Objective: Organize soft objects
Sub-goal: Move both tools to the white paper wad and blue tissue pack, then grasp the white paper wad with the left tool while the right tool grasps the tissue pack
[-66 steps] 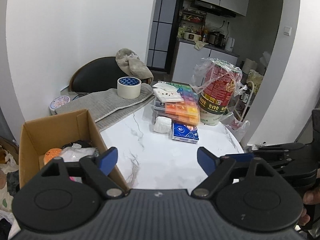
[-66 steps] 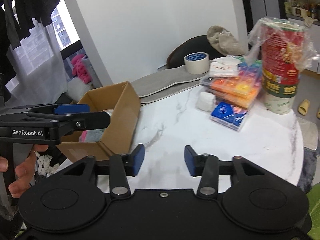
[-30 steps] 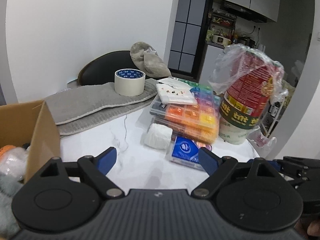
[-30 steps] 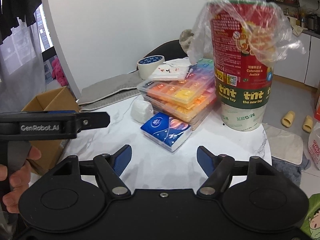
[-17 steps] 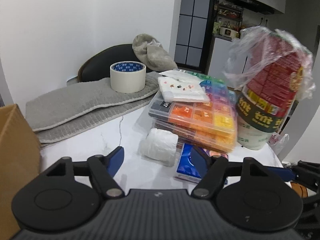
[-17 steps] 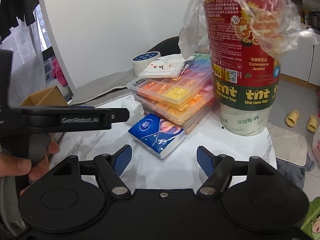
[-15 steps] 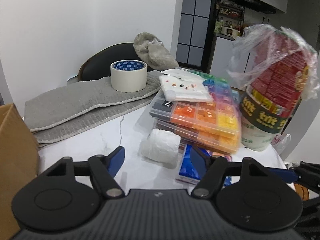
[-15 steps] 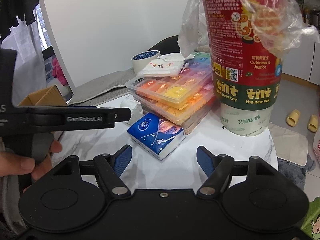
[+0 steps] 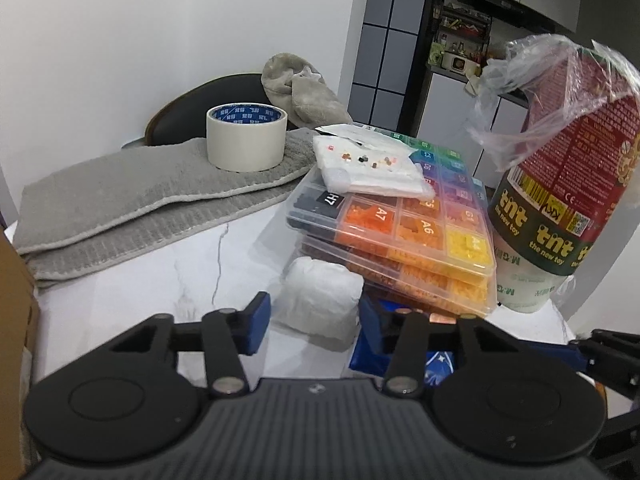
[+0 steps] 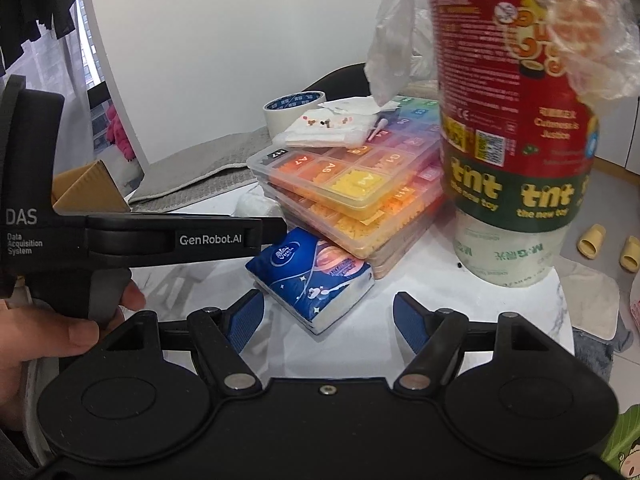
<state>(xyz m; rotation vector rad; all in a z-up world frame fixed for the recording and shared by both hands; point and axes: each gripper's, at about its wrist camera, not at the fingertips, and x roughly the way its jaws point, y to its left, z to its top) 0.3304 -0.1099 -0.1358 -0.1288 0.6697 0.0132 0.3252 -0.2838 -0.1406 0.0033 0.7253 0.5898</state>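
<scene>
A white soft wad lies on the marble table beside the bead boxes. My left gripper is open, its fingertips on either side of the wad's near end, apart from it. A blue tissue pack lies just right of the wad; it also shows in the left wrist view behind the right finger. My right gripper is open, just short of the tissue pack. The left gripper's arm crosses the right wrist view and partly hides the wad.
Stacked clear bead boxes carry a white packet. A tall red tnt tub in plastic wrap stands at right. A grey folded mat with a tape roll lies behind. A cardboard box edge is at left.
Both grippers moved forward and lower toward the table. The left gripper's fingers narrowed and now flank the white wad. The right gripper came closer to the blue tissue pack.
</scene>
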